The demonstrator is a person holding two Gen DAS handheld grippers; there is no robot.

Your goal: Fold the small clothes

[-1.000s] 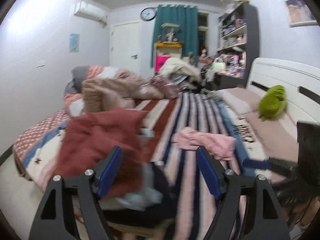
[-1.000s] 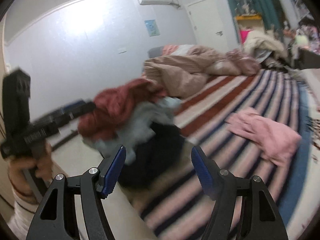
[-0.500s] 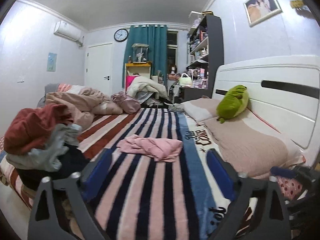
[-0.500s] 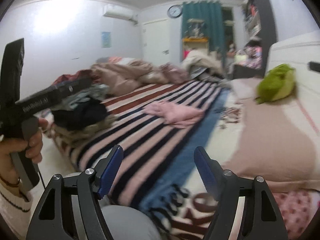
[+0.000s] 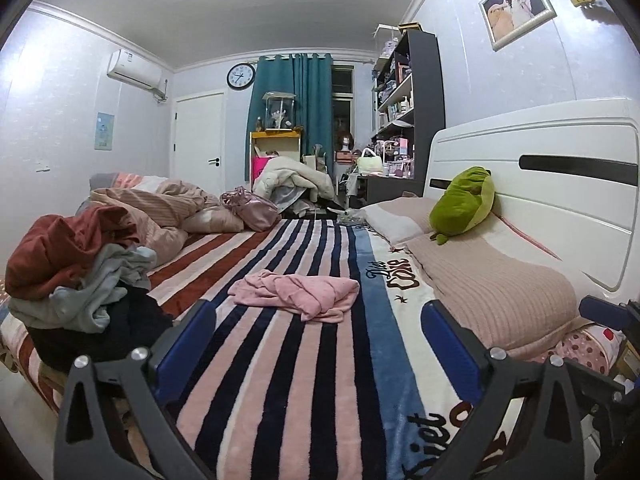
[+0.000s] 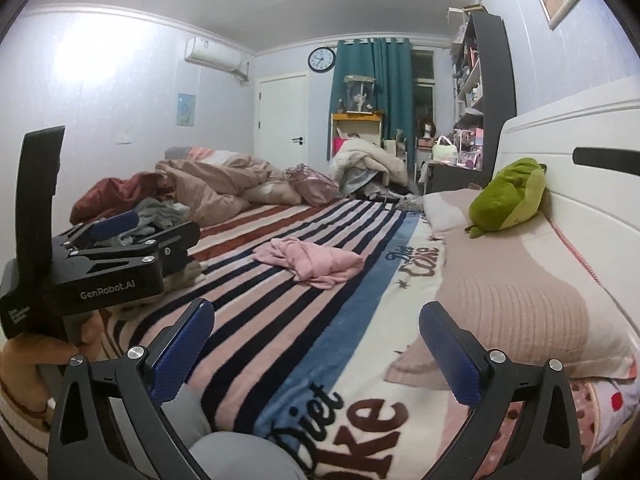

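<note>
A crumpled pink garment (image 5: 298, 293) lies in the middle of the striped blanket (image 5: 280, 380); it also shows in the right wrist view (image 6: 310, 261). A pile of clothes (image 5: 76, 280), dark red, grey and black, sits at the bed's left edge, and shows in the right wrist view (image 6: 132, 204). My left gripper (image 5: 316, 344) is open and empty, low over the near end of the bed, well short of the pink garment. My right gripper (image 6: 316, 344) is open and empty, to the right of the left one (image 6: 120, 256).
Beige pillows (image 5: 492, 288) and a green plush toy (image 5: 464, 204) lie along the white headboard (image 5: 560, 184) on the right. A crumpled beige duvet (image 5: 160, 208) lies at the far left of the bed. Shelves (image 5: 404, 120) and clutter stand at the back.
Both grippers have swung to the right, away from the clothes pile at the left edge, and now face along the bed toward the pink garment. Both stay open and empty.
</note>
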